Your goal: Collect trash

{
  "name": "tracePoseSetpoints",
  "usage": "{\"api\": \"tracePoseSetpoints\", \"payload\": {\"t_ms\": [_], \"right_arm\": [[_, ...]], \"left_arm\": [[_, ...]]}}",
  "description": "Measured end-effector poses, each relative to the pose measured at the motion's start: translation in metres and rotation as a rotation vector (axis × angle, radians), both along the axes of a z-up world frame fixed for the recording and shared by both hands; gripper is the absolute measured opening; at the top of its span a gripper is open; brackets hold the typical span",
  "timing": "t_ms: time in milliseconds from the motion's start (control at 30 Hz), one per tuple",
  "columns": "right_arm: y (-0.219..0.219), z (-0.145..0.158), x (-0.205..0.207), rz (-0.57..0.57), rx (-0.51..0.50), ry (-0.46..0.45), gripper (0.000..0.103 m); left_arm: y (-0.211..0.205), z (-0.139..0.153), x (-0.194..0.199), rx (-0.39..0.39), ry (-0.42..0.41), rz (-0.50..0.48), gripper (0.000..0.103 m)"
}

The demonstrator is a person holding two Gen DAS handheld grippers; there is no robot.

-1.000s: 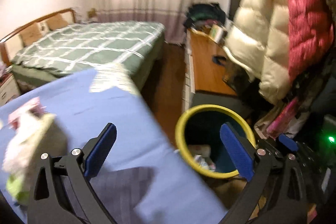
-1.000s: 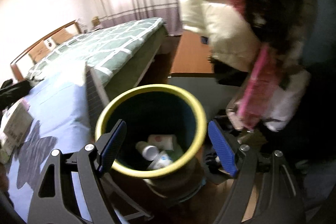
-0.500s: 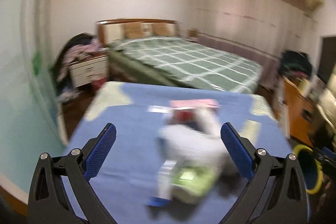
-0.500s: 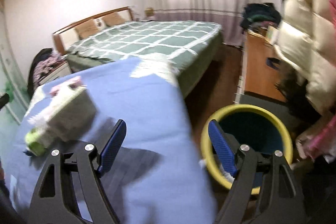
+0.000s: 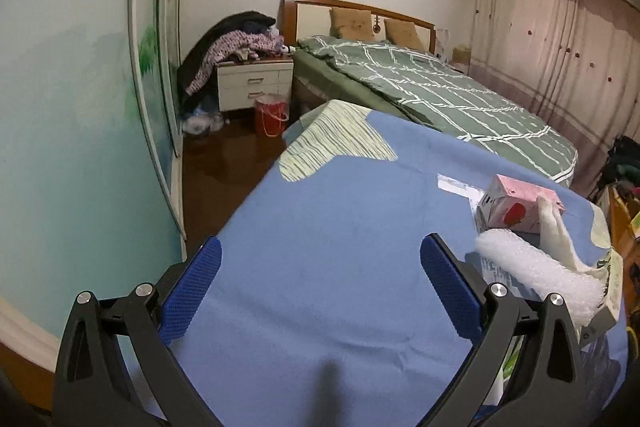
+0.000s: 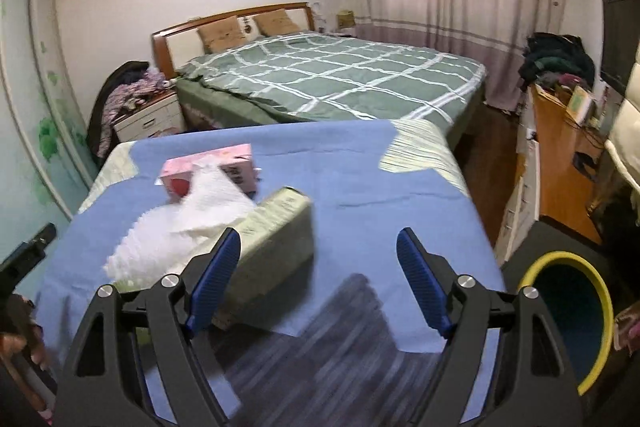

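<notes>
Pink carton [image 5: 516,205], blue cloth [image 5: 320,247], green white-checked bedspread [image 6: 332,75], yellow-rimmed bin [image 6: 576,311]

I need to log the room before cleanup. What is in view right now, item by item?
Blue cloth: one, covering the near surface.
Pink carton: one, on the cloth.
White bubble wrap: one, against the carton.
Pale green box: one, beside the wrap.
Bin: one, yellow-rimmed, on the floor by the cloth's edge.
Bed: one, green checked cover.
Nightstand: one, white, clothes piled on it.
Red bucket: one, on the floor.
Left gripper: open, empty.
Right gripper: open, empty.
</notes>
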State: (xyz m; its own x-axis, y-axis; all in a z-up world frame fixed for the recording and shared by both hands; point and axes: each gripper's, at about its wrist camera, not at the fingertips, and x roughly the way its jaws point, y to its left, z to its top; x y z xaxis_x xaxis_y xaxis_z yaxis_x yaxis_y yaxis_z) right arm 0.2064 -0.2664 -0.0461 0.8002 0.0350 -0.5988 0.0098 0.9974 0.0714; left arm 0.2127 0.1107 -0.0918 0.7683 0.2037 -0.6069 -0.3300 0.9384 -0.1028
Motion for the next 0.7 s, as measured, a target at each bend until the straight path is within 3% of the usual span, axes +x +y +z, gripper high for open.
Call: {"api": "tracePoseSetpoints", "payload": {"t_ms": [133,267,367,467,700], "right_arm": [[0.027,-0.002,0.011,0.050,-0.020,0.006,0.076],[0.040,-0.009,0.035,0.002,-0.104,0.022,0.076],[0.032,-0.021,0.043,-0.026,-0.111,0.066,0.076],[0.017,-0.022,0.036,-0.044,-0.101,0.055,0.082],[-0.013,-0.023,0.012,-0.124,-0.097,0.066,0.082]], "left_arm": [[-0.009,0.000,0.002,0.019,-0.007,0.010,0.098],[-0.013,0.002,0.000,0.010,-0.002,0.014,0.098],[-0.013,0.003,-0.001,-0.001,-0.002,0.017,0.098],[-0.015,0.003,0.000,-0.009,0.002,0.011,0.098],[-0.019,0.001,0.001,-0.007,0.004,-0.002,0.098]]}}
